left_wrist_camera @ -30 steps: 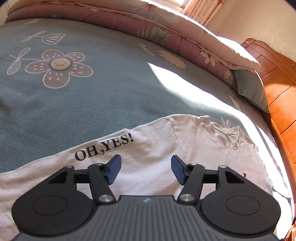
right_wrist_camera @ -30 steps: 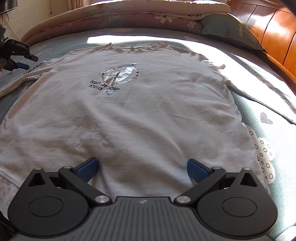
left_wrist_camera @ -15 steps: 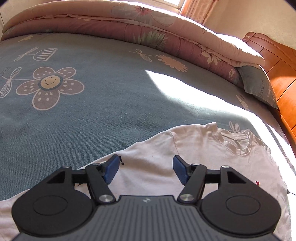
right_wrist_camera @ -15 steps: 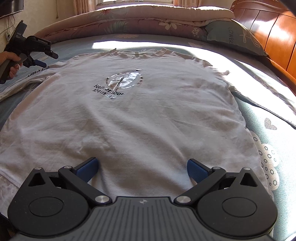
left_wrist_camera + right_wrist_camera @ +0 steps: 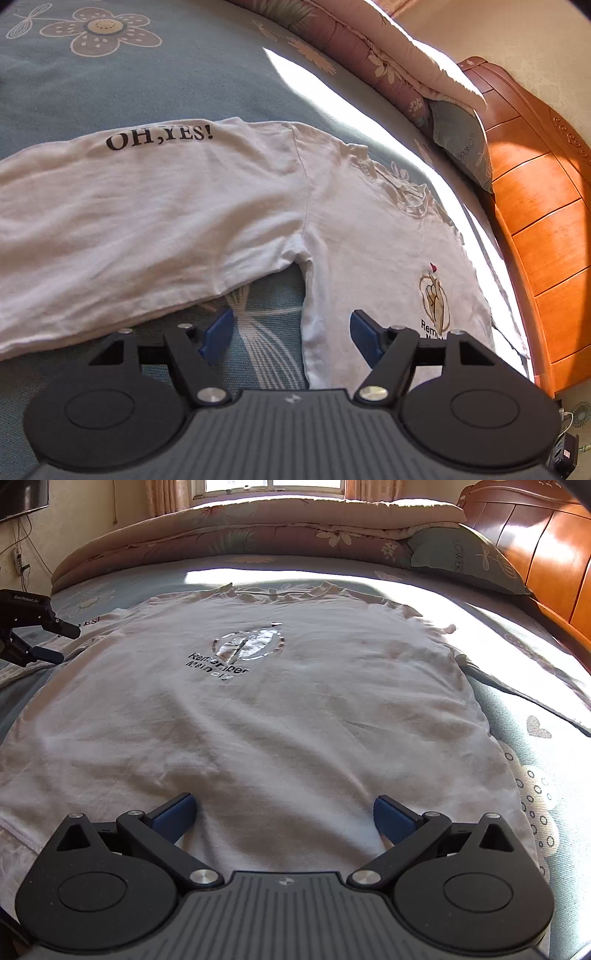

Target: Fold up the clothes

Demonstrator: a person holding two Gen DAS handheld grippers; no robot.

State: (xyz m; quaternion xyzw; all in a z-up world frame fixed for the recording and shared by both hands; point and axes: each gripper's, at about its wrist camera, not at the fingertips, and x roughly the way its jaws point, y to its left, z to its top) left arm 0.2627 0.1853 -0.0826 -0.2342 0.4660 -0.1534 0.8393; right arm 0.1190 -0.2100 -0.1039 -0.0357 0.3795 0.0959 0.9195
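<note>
With the white T-shirt [image 5: 280, 723] lying flat on the bed [image 5: 155, 77], the left gripper [image 5: 291, 328], jaws opening and empty above the armpit seam, risked pinching bedsheet with cloth, while the right gripper [image 5: 284, 814] hung spread and empty over the hem.

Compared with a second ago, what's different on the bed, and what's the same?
The left claw has pulled back toward the shirt's side, so the whole OH,YES! sleeve and the armpit now show ahead of it. Its jaws are opening, gripping nothing. The right claw stayed wide open over the hem, and the white T-shirt still lies flat on the bed.
</note>
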